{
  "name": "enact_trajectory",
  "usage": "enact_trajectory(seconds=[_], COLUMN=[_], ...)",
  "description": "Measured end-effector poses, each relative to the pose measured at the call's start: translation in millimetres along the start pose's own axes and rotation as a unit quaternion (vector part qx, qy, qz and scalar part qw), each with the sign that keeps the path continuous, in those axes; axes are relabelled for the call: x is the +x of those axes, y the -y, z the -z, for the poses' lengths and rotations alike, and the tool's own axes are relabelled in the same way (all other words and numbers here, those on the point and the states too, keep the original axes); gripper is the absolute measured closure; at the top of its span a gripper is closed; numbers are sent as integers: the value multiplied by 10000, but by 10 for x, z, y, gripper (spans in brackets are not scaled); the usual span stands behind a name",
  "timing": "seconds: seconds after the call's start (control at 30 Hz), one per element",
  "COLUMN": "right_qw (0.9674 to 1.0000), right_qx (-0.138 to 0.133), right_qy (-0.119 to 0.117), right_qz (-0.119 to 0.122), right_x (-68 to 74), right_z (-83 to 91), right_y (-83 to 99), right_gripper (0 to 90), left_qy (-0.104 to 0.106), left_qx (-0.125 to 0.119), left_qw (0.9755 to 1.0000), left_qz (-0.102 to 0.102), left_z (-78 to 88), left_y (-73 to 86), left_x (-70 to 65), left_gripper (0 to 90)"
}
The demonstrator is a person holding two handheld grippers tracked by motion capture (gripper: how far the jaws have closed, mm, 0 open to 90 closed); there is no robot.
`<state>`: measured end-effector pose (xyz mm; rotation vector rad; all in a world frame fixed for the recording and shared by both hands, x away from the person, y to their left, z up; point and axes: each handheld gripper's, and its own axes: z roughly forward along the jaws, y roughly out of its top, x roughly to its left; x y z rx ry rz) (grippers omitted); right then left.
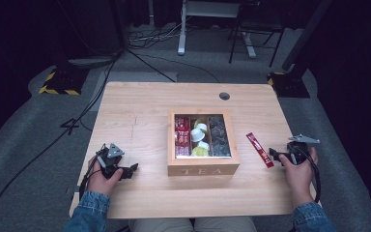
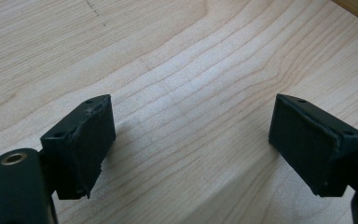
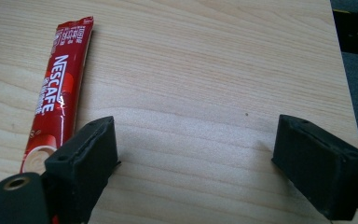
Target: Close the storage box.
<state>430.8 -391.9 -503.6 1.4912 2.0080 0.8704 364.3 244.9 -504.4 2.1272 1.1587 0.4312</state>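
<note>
- The right gripper is seen at the right edge of the worktop, held in the person's right hand; its jaws are spread wide and nothing is gripped between them.
- In the right gripper view, bare wood is seen between the two jaws of the right gripper; the coffee stick lies flat just outside the jaw on the left of that view, and its near end is hidden behind that jaw, so contact cannot be told.
- On the coffee stick, a red sachet, "NESCAFE" is read in white capitals along its length; the smaller print at its far end is too blurred to be read.
- In the high view, the coffee stick is found on the worktop between the wooden box and the right gripper, lying at a slant, just beside the gripper and apart from the box.
- The word "TEA" is read on the front wall of the wooden box, which stands at the middle of the worktop; three compartments are shown through its top, with red sachets at the left, pale cups in the middle and dark items at the right.
- The left gripper is held by the left hand near the left edge of the worktop, well apart from the box.
- In the left gripper view, the jaws of the left gripper are set wide apart over bare wood, with nothing held.
</note>
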Motion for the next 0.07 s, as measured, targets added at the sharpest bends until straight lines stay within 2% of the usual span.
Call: enact_trajectory(seconds=[0.07], right_qw=[10000], right_qx=[1], right_qy=[5], right_qz=[-6], right_x=[1], right_z=[0], right_y=[0], right_gripper=[130], left_qy=[-1], left_qx=[0], left_qw=[10000], left_qz=[0], left_z=[0], left_y=[0], left_x=[0], left_gripper=[148])
